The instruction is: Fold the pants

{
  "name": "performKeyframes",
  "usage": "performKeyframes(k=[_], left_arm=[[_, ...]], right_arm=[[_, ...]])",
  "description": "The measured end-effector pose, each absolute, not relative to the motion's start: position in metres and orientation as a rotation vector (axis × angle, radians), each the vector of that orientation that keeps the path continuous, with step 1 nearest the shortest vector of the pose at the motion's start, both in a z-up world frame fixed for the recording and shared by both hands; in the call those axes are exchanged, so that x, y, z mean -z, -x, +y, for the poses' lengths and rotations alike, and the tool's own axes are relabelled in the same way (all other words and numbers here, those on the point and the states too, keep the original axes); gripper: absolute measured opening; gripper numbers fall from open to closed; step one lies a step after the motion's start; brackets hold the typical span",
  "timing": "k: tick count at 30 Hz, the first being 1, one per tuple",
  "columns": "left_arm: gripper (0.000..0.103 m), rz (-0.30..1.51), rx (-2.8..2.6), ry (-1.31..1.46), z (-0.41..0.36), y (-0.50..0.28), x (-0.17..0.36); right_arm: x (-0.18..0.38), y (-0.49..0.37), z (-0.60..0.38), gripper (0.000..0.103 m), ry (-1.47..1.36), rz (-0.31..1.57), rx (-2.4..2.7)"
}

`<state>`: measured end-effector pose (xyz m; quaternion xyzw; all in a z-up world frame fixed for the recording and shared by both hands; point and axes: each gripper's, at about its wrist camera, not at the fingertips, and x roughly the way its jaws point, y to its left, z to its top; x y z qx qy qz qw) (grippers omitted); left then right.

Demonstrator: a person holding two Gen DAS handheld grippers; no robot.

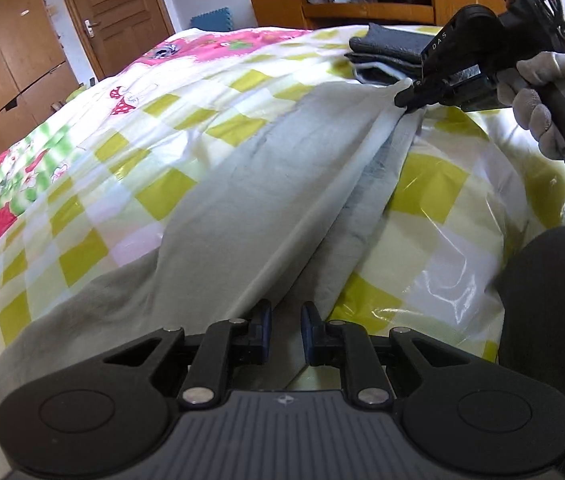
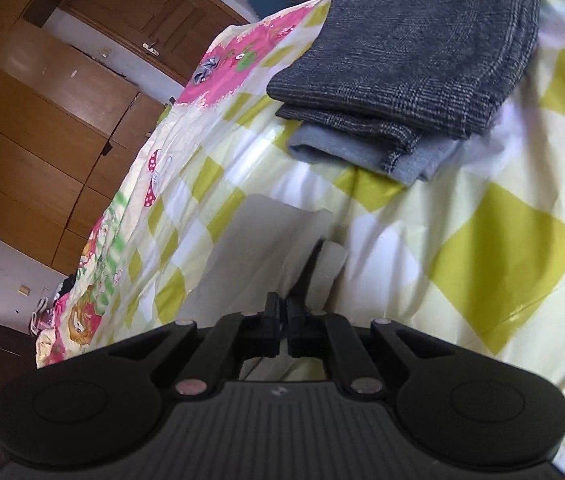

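Pale grey-white pants [image 1: 242, 184] on yellow-green-and-white checked bedcover [image 1: 442, 184], dark grey plaid folded stack [image 2: 414, 52]

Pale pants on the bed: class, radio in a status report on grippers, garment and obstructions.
Right gripper shut on pale pants at far end. Left gripper holds near end, fabric stretched between. Folded dark stack lies just beyond, apart.

The white letters "D A S" stand on the black side of the right gripper [image 1: 406, 98], up at two o'clock in the left wrist view. No other words or numbers can be read anywhere.
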<state>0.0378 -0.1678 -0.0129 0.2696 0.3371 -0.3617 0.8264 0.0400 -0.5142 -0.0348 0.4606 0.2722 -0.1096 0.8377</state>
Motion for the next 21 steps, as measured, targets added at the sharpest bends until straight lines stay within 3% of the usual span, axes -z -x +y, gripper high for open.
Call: performKeyframes(k=[5,7,14,21], left_arm=[[0.031,0.702,0.754,-0.626,-0.175,-0.037,0.014],[0.031,0.700,0.756,-0.631,-0.177,-0.037,0.014],[0.023,0.655,0.794,-0.610,-0.176,-0.027,0.003],[0.019,0.678,0.822,-0.625,-0.174,-0.017,0.010]], right_arm=[[0.033,-0.052,-0.525,0.011,-0.989,0.546,0.225],[0.032,-0.056,-0.529,0.003,-0.977,0.575,0.249],[0.003,-0.032,-0.524,0.002,-0.934,0.503,0.197],[0.032,-0.022,-0.532,0.002,-0.970,0.568,0.281]])
